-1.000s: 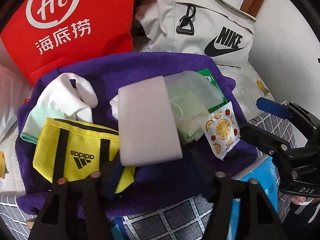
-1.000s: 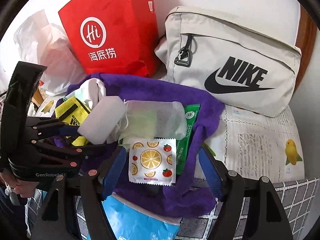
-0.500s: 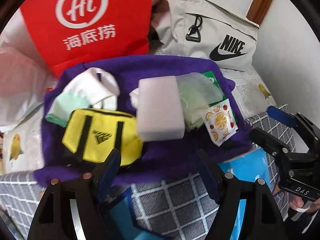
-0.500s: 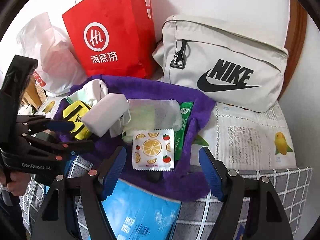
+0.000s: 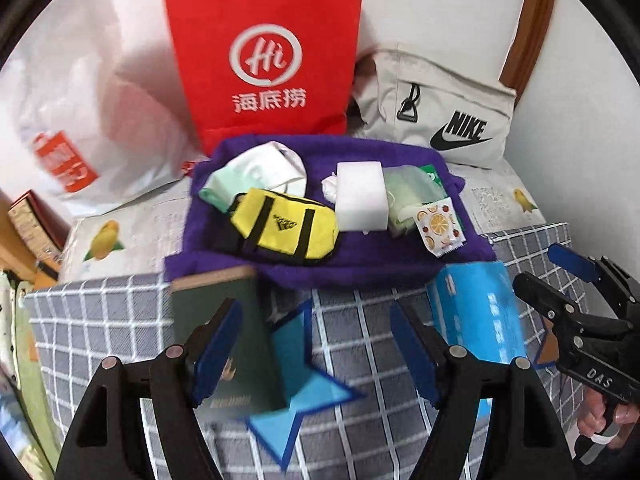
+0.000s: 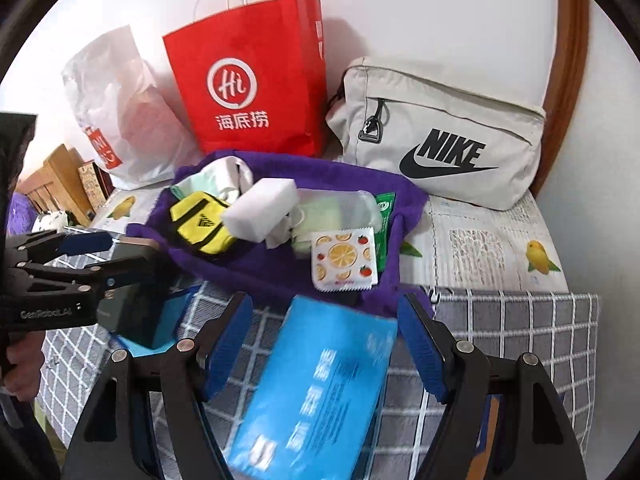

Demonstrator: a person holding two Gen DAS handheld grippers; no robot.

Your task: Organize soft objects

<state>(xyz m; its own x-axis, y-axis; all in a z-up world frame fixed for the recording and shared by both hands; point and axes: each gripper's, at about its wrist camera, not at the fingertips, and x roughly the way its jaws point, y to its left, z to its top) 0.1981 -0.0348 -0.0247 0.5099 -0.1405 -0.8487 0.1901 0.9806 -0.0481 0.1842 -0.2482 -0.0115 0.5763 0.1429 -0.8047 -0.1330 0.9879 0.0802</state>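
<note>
Nearest the lens in the left wrist view, the left gripper [image 5: 314, 344] stands with its jaws apart and nothing between them, over a dark green booklet [image 5: 224, 344] and a blue star-shaped piece [image 5: 296, 392] on the grey checked cloth [image 5: 360, 360]. In the right wrist view the right gripper [image 6: 324, 344] is likewise spread wide and empty, above a blue tissue pack [image 6: 320, 392].

Beyond them, at mid-frame, the purple towel [image 5: 360, 268] carries the gathered soft things: a yellow adidas pouch [image 5: 288, 232], a white foam block [image 5: 360, 196], a white and mint garment [image 5: 260, 172], a clear pouch of pale green cloth [image 5: 412, 188] and a fruit-print sachet [image 5: 440, 228] at its right edge. Farthest back, in the upper part of the frame, stand a red paper bag [image 5: 272, 60] and a beige Nike bag [image 5: 440, 120].

The collecting looks largely done; the tissue pack off the towel may be left to place, if it belongs with them.

Against the frames a second ago, both cameras have drawn back and up: the towel pile looks smaller and farther, and the booklet, star and more of the checked cloth have come into view. The left jaws have just opened a little further, with nothing in them; the yellow pouch that lay right at their tips now lies clear of them.
</note>
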